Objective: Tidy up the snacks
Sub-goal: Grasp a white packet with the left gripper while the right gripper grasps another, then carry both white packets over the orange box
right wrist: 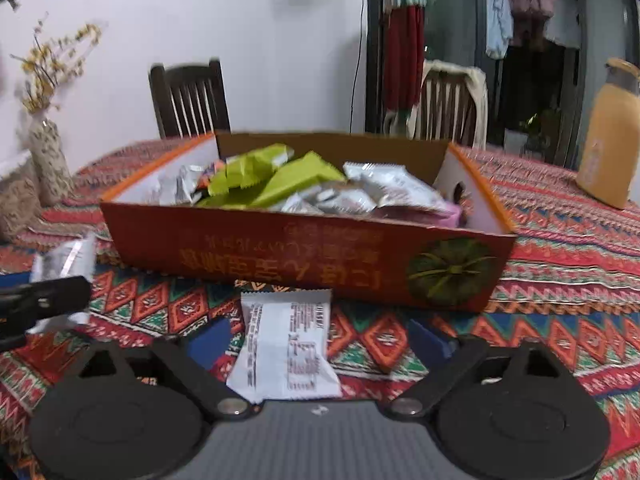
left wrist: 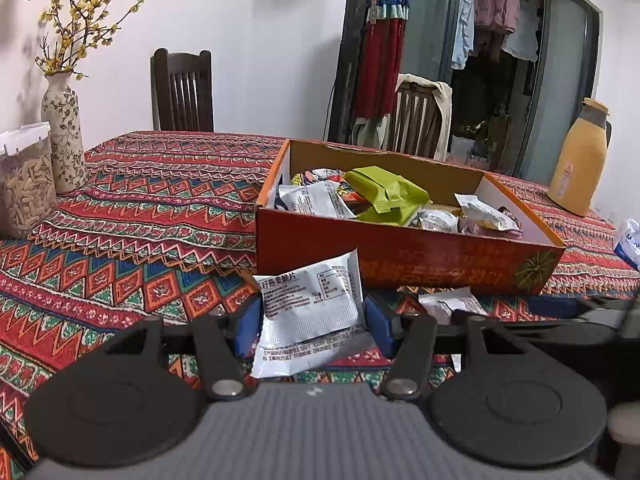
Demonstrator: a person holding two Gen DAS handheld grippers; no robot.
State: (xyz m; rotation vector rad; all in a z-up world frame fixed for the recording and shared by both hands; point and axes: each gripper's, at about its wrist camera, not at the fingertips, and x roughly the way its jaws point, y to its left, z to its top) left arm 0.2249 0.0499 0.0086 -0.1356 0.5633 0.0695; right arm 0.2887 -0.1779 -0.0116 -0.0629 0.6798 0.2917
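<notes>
Left gripper [left wrist: 312,322] pinches a white snack packet [left wrist: 310,312], box [left wrist: 400,256] at 12 o'clock just beyond; right gripper [right wrist: 314,344] spread wide around a second packet [right wrist: 286,348], long axis toward 12.

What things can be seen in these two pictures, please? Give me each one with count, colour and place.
box: one, red-orange, middle of table
packets in box: several, green and silver-white, piled inside
left packet: one, white, between the left gripper's pads, before the box
right packet: one, white, flat on the cloth between the right gripper's fingers
cloth: one, red patterned, covers the table
vase: one, cream floral, yellow flowers, far left
jar: one, clear, beside the vase
flask: one, yellow, far right
chairs: two, dark wood, behind the table
left gripper: black, blue pads, shut on the left packet
right gripper: black, open around the right packet
</notes>
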